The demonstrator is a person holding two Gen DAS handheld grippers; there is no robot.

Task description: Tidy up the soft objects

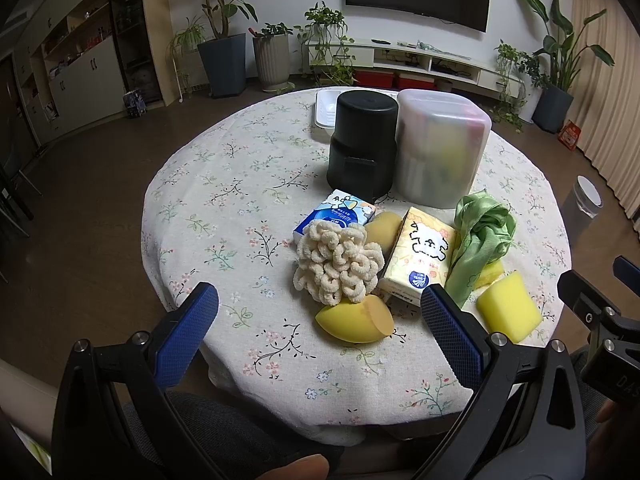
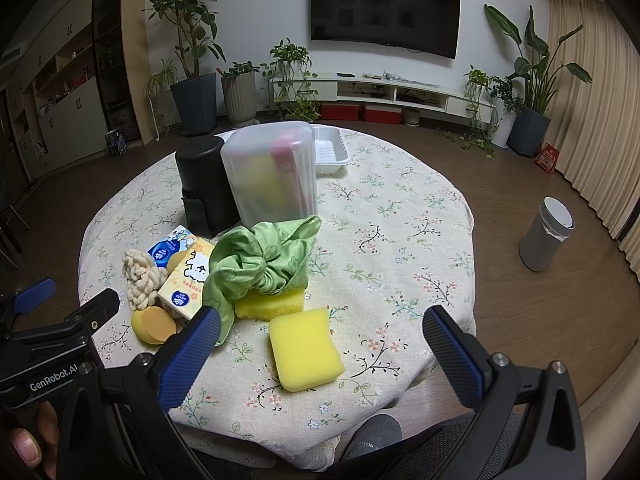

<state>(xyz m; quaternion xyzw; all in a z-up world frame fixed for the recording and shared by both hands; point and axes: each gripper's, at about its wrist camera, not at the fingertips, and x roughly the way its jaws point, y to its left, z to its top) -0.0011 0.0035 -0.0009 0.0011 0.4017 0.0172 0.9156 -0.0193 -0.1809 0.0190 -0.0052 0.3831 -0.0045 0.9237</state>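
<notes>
So, both grippers hang wide apart and empty over the near edge of the round worktop (image 1: 224, 184): left gripper (image 1: 320, 312), right gripper (image 2: 322, 334). Soft things sit clustered near the front: cream looped scrunchie (image 1: 338, 266) touching a yellow egg sponge (image 1: 354, 322), yellow tissue pack (image 1: 420, 258), blue tissue pack (image 1: 336, 212), green scrunchie (image 2: 264, 266) lying on a flat yellow sponge (image 2: 270, 304), another yellow sponge (image 2: 304, 354) just in front. Behind: black canister (image 1: 362, 142), frosted box (image 1: 440, 148), white tray (image 2: 330, 152).
</notes>
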